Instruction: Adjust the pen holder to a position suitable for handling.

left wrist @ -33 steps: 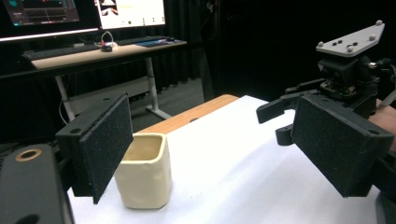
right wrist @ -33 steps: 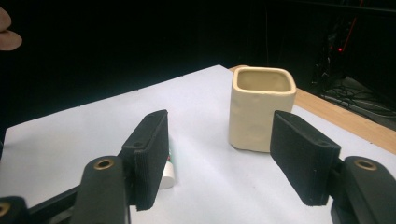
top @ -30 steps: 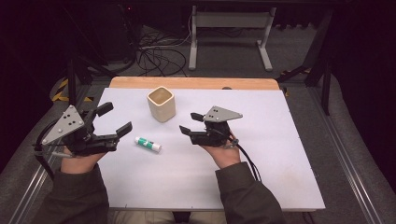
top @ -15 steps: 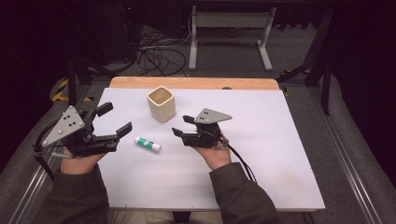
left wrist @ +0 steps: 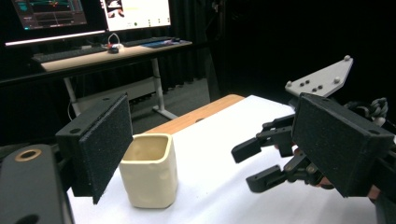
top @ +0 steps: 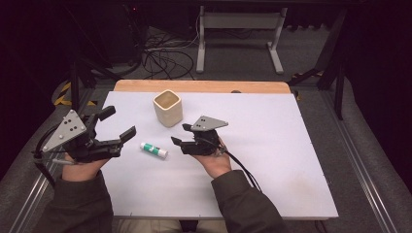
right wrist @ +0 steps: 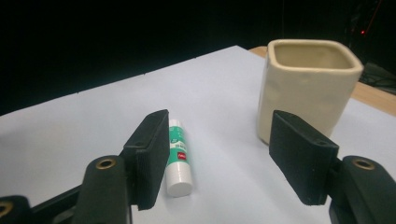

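A white glue stick with a green label [top: 153, 149] [right wrist: 177, 158] lies flat on the white table top [top: 272, 145]. Behind it stands an empty cream square cup [top: 168, 108] [left wrist: 149, 170] [right wrist: 308, 84], upright. My right gripper [top: 180, 134] [right wrist: 226, 149] is open and holds nothing. It points left, just right of the glue stick, and in the right gripper view the stick lies by its left jaw. My left gripper [top: 118, 124] [left wrist: 217, 135] hovers open and empty over the table's left edge, left of the stick. The left gripper view shows the right gripper [left wrist: 261, 158] beyond the cup.
A wooden strip [top: 204, 86] runs along the table's far edge. Beyond it are a metal desk frame [top: 238, 29] and floor cables [top: 165, 53]. A desk with monitors [left wrist: 93, 14] stands further off. The white surface reaches out to the right of my right hand.
My right gripper has moved left and a little nearer, closing in on the glue stick. The left gripper, cup and stick have stayed put.
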